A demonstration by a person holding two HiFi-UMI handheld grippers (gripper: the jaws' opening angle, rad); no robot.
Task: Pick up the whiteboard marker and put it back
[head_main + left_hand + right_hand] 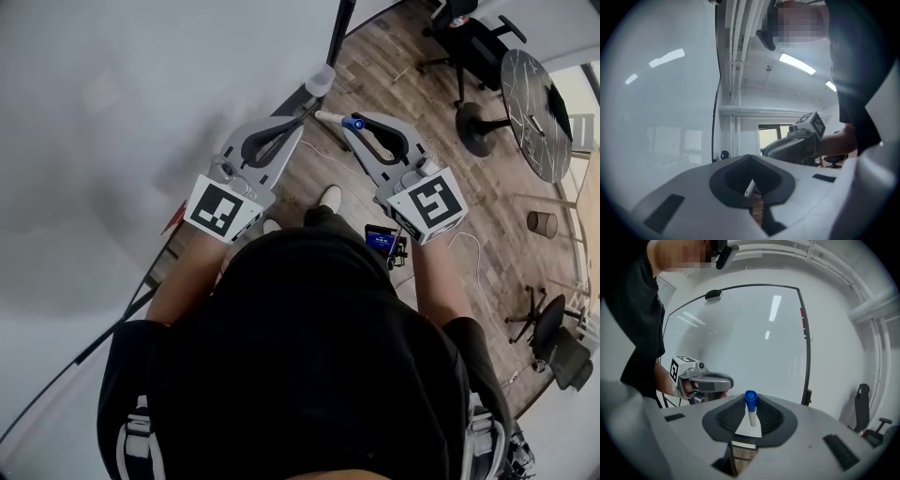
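The whiteboard marker (339, 120) has a white body and a blue cap. My right gripper (349, 122) is shut on it near the cap, and in the right gripper view it stands upright between the pads (750, 408). The white end points toward my left gripper (302, 112), whose fingertips meet with nothing held. In the left gripper view a piece of white marker (750, 187) shows through the hollow behind the shut jaws. Both grippers are raised beside the whiteboard (112, 141), which fills the left. In the right gripper view the whiteboard (740, 343) stands straight ahead, with the left gripper (705, 383) in front of it.
The whiteboard's dark frame and stand leg (339, 28) rise just beyond the grippers. On the wooden floor at the right stand an office chair (469, 42), a round dark table (534, 103) and another chair (553, 337). A white cable (473, 272) trails by my right arm.
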